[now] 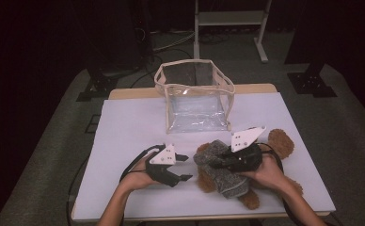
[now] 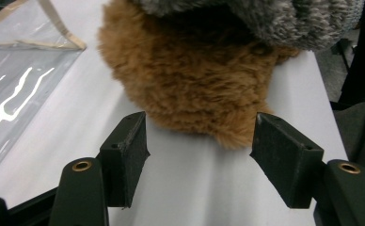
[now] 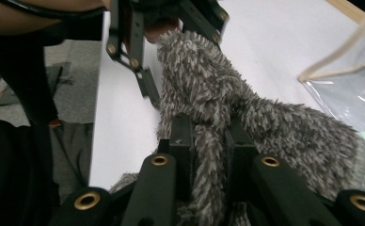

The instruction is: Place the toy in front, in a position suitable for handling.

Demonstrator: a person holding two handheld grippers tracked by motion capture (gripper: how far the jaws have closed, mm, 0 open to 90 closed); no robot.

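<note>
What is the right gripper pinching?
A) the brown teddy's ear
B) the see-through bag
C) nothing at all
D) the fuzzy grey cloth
D: in the right gripper view the right gripper has its jaws shut on a fold of the grey cloth, which lies over the teddy in the high view.

Left gripper (image 1: 184, 167) low, fingers (image 2: 124, 157) parted and empty, right gripper (image 1: 220, 157) fingers (image 3: 183, 155) pinched nearly together
</note>
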